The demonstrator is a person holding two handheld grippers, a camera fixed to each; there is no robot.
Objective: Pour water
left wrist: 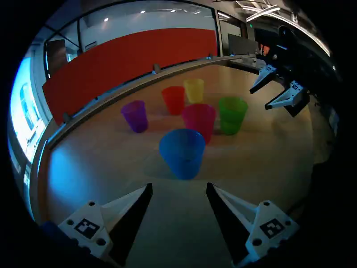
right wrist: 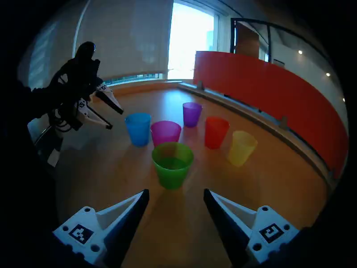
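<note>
Several plastic cups stand upright on a wooden table [left wrist: 267, 152]. In the left gripper view my left gripper [left wrist: 178, 190] is open just short of the blue cup [left wrist: 182, 152]; behind it stand the magenta cup [left wrist: 199, 120], green cup [left wrist: 232, 115], purple cup [left wrist: 135, 115], red cup [left wrist: 173, 99] and yellow cup [left wrist: 194, 90]. My right gripper [left wrist: 267, 94] hangs open at the far right. In the right gripper view my right gripper [right wrist: 176, 193] is open facing the green cup [right wrist: 172, 164], with the magenta cup [right wrist: 165, 133], blue cup [right wrist: 138, 128], purple cup [right wrist: 192, 114], red cup [right wrist: 216, 131] and yellow cup [right wrist: 241, 148] beyond. The left gripper [right wrist: 115, 119] hovers open by the blue cup.
A red partition [left wrist: 129, 58] runs along the table's far edge, seen again in the right gripper view as a red partition [right wrist: 276, 94]. A bright window [right wrist: 192, 40] lies beyond the table. Bare tabletop surrounds the cup cluster on all sides.
</note>
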